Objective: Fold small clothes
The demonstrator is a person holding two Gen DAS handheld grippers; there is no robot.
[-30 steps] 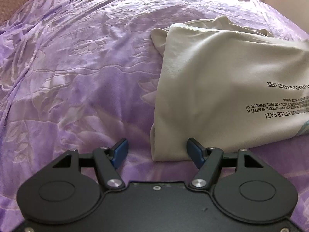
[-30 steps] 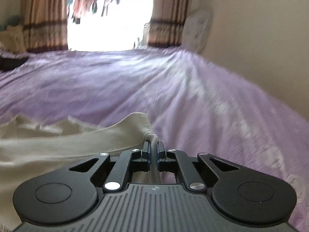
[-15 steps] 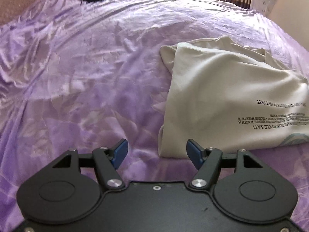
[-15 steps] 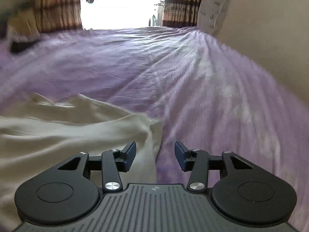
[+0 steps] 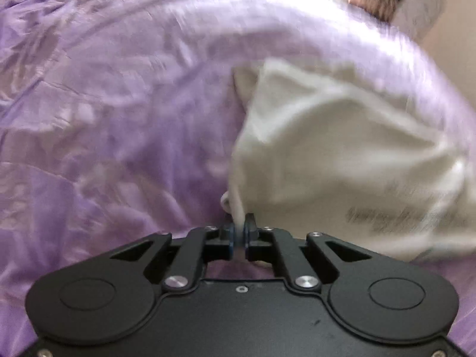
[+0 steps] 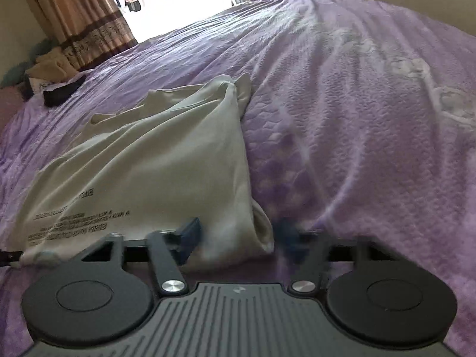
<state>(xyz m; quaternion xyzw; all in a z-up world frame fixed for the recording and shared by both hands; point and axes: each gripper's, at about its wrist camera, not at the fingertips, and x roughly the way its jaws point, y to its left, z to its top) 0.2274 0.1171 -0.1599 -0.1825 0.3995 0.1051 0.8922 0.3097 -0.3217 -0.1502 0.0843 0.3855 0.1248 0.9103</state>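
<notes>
A cream t-shirt point(image 5: 342, 148) with black print lies folded on the purple bedspread point(image 5: 104, 119). My left gripper point(image 5: 239, 232) is shut on the shirt's near left corner, and the cloth rises in a pinched ridge from its pads. In the right wrist view the same shirt point(image 6: 154, 172) stretches away to the left. My right gripper point(image 6: 238, 235) has the shirt's near right corner between its blue pads; the jaws are closing, blurred, and still stand apart from the cloth.
The purple bedspread point(image 6: 357, 119) runs wide to the right and far side. A dark garment point(image 6: 64, 90) and a pile of cloth point(image 6: 47, 65) sit at the far left, by striped curtains point(image 6: 83, 20) and a bright window.
The left gripper went from wide open to shut on the shirt's near left corner and rose slightly. The right gripper let go of the far corner, opened, and came back to the near right corner.
</notes>
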